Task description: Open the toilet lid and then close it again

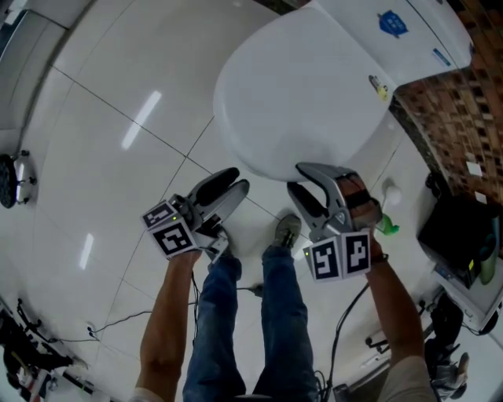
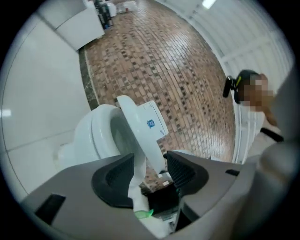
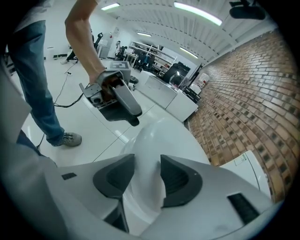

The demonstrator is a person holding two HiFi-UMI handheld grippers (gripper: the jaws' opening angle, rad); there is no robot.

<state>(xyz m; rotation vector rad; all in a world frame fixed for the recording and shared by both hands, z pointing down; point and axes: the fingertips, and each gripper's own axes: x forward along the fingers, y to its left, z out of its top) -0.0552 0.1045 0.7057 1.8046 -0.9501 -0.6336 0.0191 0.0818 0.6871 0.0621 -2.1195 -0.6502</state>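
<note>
White tiled floor (image 1: pixel 118 157), glossy w/ light streaks. Toilet lid (image 1: pixel 306 94) is a big, smooth, plain white oval w/ a shiny top. It sits top centre of the head view, rounded front edge twd the person. Can't tell how far it's lifted off the bowl. Behind it is the white tank (image 1: pixel 428 43), by the brick wall (image 1: pixel 464 118). Right tongs (image 1: pixel 295 177) are clamped narrow on the lid's front rim. Left tongs (image 1: pixel 240 178) are partly apart, holding nothing, near that rim. Small blue sticker (image 1: pixel 392 23) on the tank.

Brick wall (image 1: pixel 464 118) and black box (image 1: pixel 460 229) stand right of the right gripper (image 1: pixel 296 177); white tiled floor (image 1: pixel 102 157) spreads left of the left gripper (image 1: pixel 238 179).
</note>
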